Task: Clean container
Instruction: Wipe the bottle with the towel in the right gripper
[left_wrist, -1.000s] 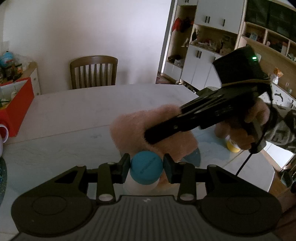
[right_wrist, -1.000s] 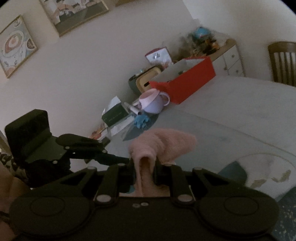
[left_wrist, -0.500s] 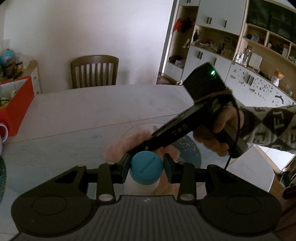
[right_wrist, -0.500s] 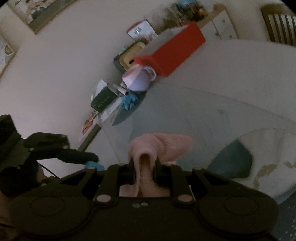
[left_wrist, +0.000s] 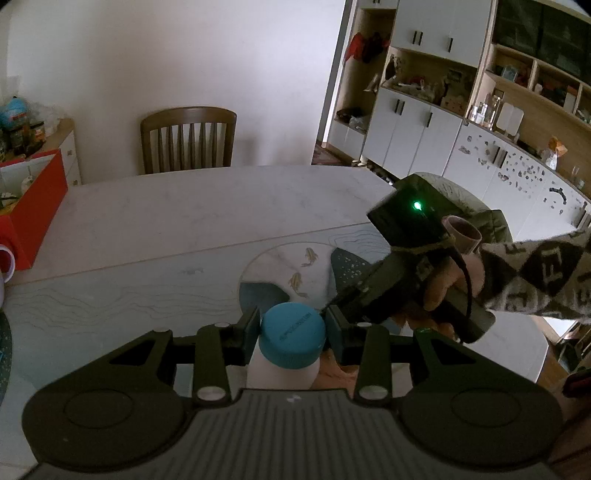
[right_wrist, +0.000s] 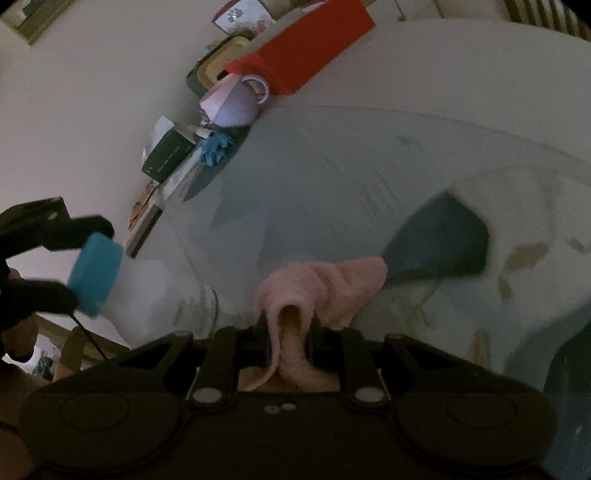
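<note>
A white container with a blue cap (left_wrist: 291, 332) stands upright, and my left gripper (left_wrist: 291, 328) is shut on that cap. In the right wrist view the same container (right_wrist: 147, 291) shows at the lower left, its cap (right_wrist: 95, 273) between the left gripper's black fingers (right_wrist: 55, 232). My right gripper (right_wrist: 286, 332) is shut on a pink fluffy cloth (right_wrist: 325, 288), which sits low beside the container's body, just to its right. In the left wrist view the right gripper's body (left_wrist: 399, 284) and the hand holding it come in from the right, with its fingertips hidden behind the cap.
A pale table (left_wrist: 184, 221) carries a patterned mat with fish (left_wrist: 303, 273). A red box (right_wrist: 306, 48), a lilac mug (right_wrist: 236, 103) and a dark green box (right_wrist: 168, 151) crowd the table's left end. A wooden chair (left_wrist: 188, 140) stands at the far side.
My right gripper has come down with the pink cloth, from above and in front of the cap to low beside the container's right side. The left gripper and container have stayed put.
</note>
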